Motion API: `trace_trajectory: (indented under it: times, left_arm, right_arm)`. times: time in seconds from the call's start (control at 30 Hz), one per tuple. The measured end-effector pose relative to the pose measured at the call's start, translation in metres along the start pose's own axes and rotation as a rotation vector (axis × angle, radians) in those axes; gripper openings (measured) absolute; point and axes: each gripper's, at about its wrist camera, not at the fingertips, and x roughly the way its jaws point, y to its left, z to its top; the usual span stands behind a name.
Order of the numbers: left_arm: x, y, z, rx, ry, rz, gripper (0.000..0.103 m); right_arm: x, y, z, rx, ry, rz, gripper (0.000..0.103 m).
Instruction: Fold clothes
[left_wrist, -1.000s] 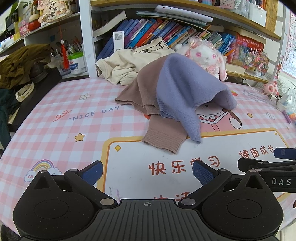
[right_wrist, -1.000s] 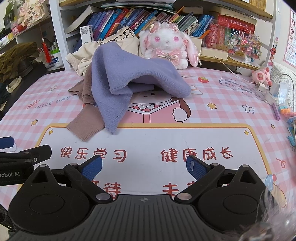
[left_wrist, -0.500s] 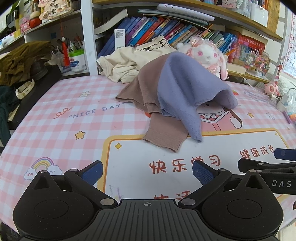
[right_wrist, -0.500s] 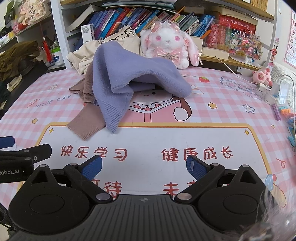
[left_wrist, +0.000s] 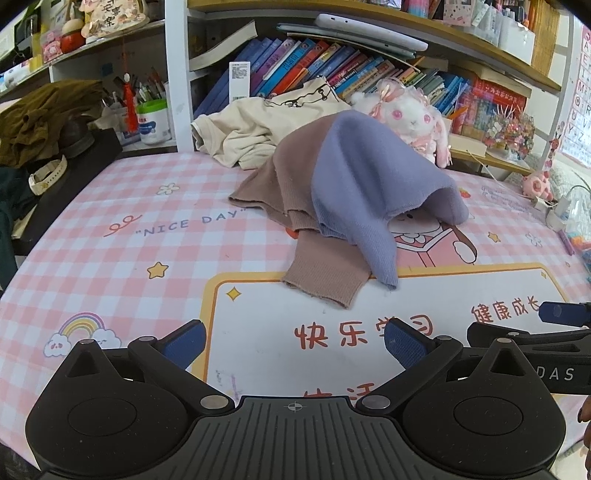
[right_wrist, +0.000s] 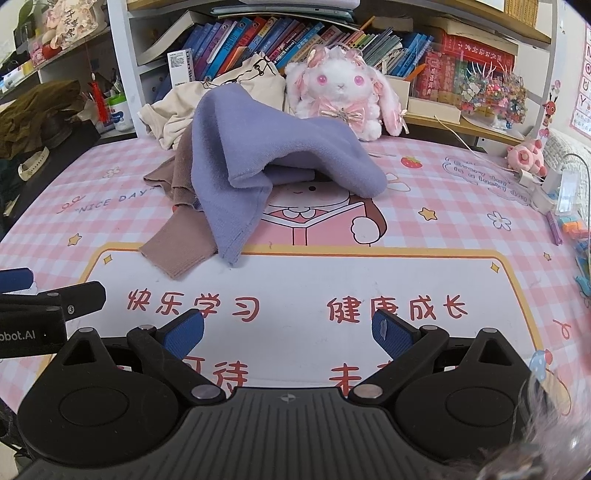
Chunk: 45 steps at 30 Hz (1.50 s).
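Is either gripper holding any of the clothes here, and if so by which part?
Nothing is held. The left gripper and right gripper are open, short of the purple garment.

Landmark: heap of knit garments (left_wrist: 343, 199) on desk (left_wrist: 110, 258), mid-surface. Behind heap, touching: crumpled shirt (left_wrist: 251, 125). Behind-right of heap: plush rabbit (right_wrist: 340, 96), before row of books (left_wrist: 332, 70) on shelf. Far left of heap, at desk edge: piled clothing (left_wrist: 40, 114). Well before heap, apart from it: left hand-held gripper (left_wrist: 293, 341) and right hand-held gripper (right_wrist: 288, 330), side by side.
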Motion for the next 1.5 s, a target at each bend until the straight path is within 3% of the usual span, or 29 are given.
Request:
trace_trajectory:
  times: [0.63, 0.83, 0.97, 1.5]
  left_arm:
    - [-0.004, -0.001, -0.001, 0.025, -0.025, -0.007, 0.103]
    - [-0.001, 0.007, -0.003, -0.014, 0.000, -0.015, 0.103]
    - [-0.004, 0.011, -0.006, -0.027, -0.009, -0.029, 0.103]
    - [-0.017, 0.016, -0.010, 0.013, -0.058, -0.027, 0.103]
  right_arm:
    - [-0.003, 0.001, -0.001, 0.005, -0.002, -0.011, 0.099]
    - [-0.004, 0.002, 0.000, 0.008, -0.009, -0.013, 0.099]
    - [-0.007, 0.005, -0.001, 0.003, -0.015, -0.015, 0.103]
    - [-0.019, 0.021, -0.007, -0.031, -0.023, -0.005, 0.103]
